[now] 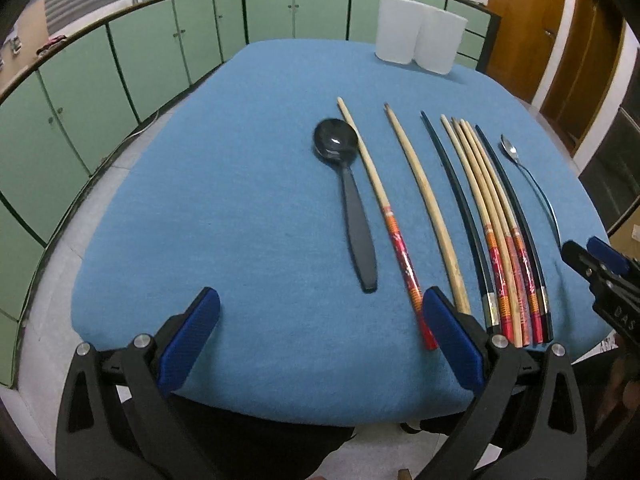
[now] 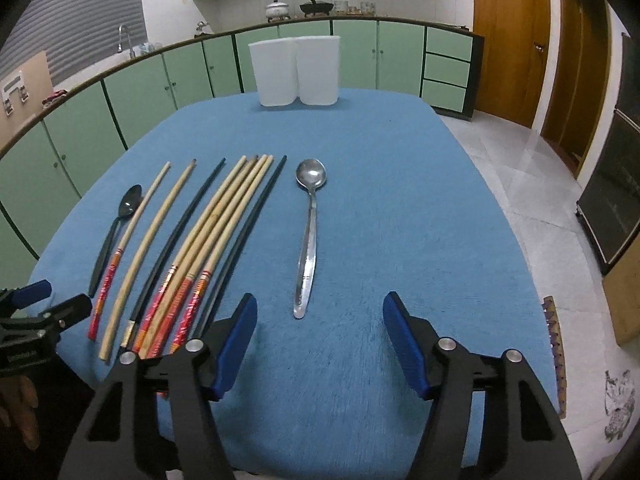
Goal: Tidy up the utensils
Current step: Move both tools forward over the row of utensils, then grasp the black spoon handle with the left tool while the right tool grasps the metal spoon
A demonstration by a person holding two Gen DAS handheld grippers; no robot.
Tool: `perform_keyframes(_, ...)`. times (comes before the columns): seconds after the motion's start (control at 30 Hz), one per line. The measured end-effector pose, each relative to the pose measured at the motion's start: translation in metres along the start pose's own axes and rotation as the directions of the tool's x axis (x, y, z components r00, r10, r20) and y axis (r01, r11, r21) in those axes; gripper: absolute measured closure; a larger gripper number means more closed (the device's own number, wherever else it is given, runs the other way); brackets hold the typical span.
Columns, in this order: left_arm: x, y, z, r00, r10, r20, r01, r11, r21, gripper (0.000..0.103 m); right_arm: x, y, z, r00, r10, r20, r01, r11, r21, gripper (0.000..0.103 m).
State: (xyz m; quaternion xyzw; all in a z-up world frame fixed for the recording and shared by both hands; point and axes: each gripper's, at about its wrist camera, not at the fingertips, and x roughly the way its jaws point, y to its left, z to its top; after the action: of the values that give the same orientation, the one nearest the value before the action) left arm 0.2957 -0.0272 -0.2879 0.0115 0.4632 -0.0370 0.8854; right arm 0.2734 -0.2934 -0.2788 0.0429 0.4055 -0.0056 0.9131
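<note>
Utensils unsorted: chopsticks (image 2: 208, 248), black spoon (image 1: 348, 196), steel spoon (image 2: 308, 236) lie near table (image 2: 400, 200) front edge; white holders (image 2: 296, 72) at far edge unfilled. Left gripper (image 1: 320, 320), right gripper (image 2: 320, 328) spread, holding nothing.

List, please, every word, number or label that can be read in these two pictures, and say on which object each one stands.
"BAS": raised letters on the black body of the right gripper, cut off at the edge of the left wrist view.
Too blurred to read: raised lettering on the body of the left gripper in the right wrist view.
Too small to read: a stamp on the handle of the metal spoon.
Nothing else carries text.
</note>
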Motion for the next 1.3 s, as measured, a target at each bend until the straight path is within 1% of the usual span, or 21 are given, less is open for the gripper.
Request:
perform_keyframes(0.13,0.002,0.0,0.003,1.0,0.013,0.021,-0.013,1.0,-0.001,0.005,0.007,-0.002,-0.001,1.0,0.002,-0.006,-0.002,1.0,-0.009,0.046)
perform_keyframes(0.23,0.006,0.005,0.008,1.0,0.01,0.021,-0.009,1.0,-0.02,0.004,0.007,-0.002,-0.001,1.0,0.003,0.0,-0.003,1.0,-0.013,0.046)
perform_keyframes(0.33,0.009,0.01,0.012,0.999,0.028,0.016,-0.027,0.999,-0.019,0.005,0.007,-0.003,-0.002,1.0,0.006,0.004,-0.006,1.0,-0.012,0.046)
perform_keyframes(0.4,0.008,0.017,0.011,1.0,0.008,0.013,-0.008,0.999,-0.043,0.005,0.007,-0.003,-0.002,1.0,0.005,0.007,-0.005,1.0,-0.013,0.046)
perform_keyframes(0.47,0.011,0.014,0.011,1.0,0.019,0.007,-0.019,1.0,-0.018,0.005,0.008,-0.002,-0.003,1.0,0.004,0.009,-0.004,1.0,-0.011,0.045)
perform_keyframes(0.5,0.012,0.01,0.009,0.999,0.038,0.012,-0.038,0.999,0.008,0.005,0.008,-0.002,-0.002,1.0,0.0,0.008,0.0,1.0,-0.012,0.041)
perform_keyframes(0.53,0.014,0.008,0.011,0.999,0.043,0.016,-0.044,0.999,0.01,0.005,0.01,-0.003,-0.002,1.0,-0.006,0.003,0.006,1.0,-0.007,0.033)
perform_keyframes(0.57,0.014,0.009,0.011,0.999,0.042,0.016,-0.042,0.999,-0.003,0.005,0.011,-0.003,-0.002,1.0,-0.011,0.0,0.011,1.0,-0.002,0.029)
perform_keyframes(0.6,0.014,0.009,0.011,0.999,0.043,0.015,-0.043,0.999,-0.013,0.004,0.012,-0.004,-0.002,1.0,-0.021,-0.007,0.021,1.0,0.004,0.02)
perform_keyframes(0.63,0.014,0.009,0.01,0.999,0.051,0.018,-0.051,0.999,-0.02,0.004,0.013,-0.005,-0.002,1.0,-0.021,-0.008,0.021,1.0,0.007,0.015)
perform_keyframes(0.77,0.015,0.005,0.01,0.997,0.066,0.042,-0.066,0.998,-0.017,0.004,0.015,-0.004,-0.002,1.0,-0.026,-0.006,0.026,1.0,-0.002,0.014)
perform_keyframes(0.87,0.012,0.002,0.003,0.993,0.064,0.101,-0.065,0.998,0.0,0.004,0.016,-0.004,0.0,1.0,-0.024,-0.004,0.024,1.0,-0.004,0.014)
perform_keyframes(0.97,0.01,-0.002,0.001,0.994,0.061,0.096,-0.061,0.998,0.005,0.005,0.014,-0.003,0.0,1.0,-0.012,-0.004,0.012,1.0,-0.013,0.023)
perform_keyframes(1.0,0.01,-0.005,0.003,0.995,0.052,0.083,-0.054,0.998,0.02,0.005,0.013,-0.002,-0.001,1.0,-0.008,-0.003,0.008,1.0,-0.016,0.03)
perform_keyframes(1.03,0.01,-0.007,0.005,0.996,0.048,0.077,-0.05,0.998,0.035,0.005,0.012,0.0,0.0,1.0,0.001,0.0,-0.001,1.0,-0.022,0.04)
perform_keyframes(1.13,0.009,-0.009,0.005,0.997,0.03,0.077,-0.033,0.998,0.045,0.01,0.012,0.004,0.001,1.0,0.022,0.002,-0.021,0.999,-0.036,0.053)
perform_keyframes(1.17,0.008,-0.008,0.004,0.997,0.024,0.079,-0.027,0.999,0.044,0.015,0.012,0.004,0.001,1.0,0.025,0.003,-0.025,0.999,-0.037,0.055)
perform_keyframes(1.2,0.007,-0.01,0.005,0.996,0.019,0.085,-0.024,0.998,0.051,0.024,0.012,0.004,0.002,1.0,0.03,0.005,-0.03,0.999,-0.039,0.059)
perform_keyframes(1.23,0.007,-0.012,0.006,0.996,0.007,0.09,-0.013,0.998,0.059,0.031,0.013,0.004,0.002,0.999,0.04,0.006,-0.04,0.998,-0.041,0.067)
perform_keyframes(1.27,0.006,-0.014,0.008,0.996,-0.002,0.092,-0.004,0.998,0.067,0.043,0.013,0.004,0.002,0.999,0.048,0.007,-0.048,0.998,-0.044,0.071)
perform_keyframes(1.3,0.006,-0.016,0.008,0.996,-0.012,0.093,0.006,0.997,0.073,0.054,0.013,0.004,0.003,0.999,0.051,0.007,-0.051,0.997,-0.051,0.081)
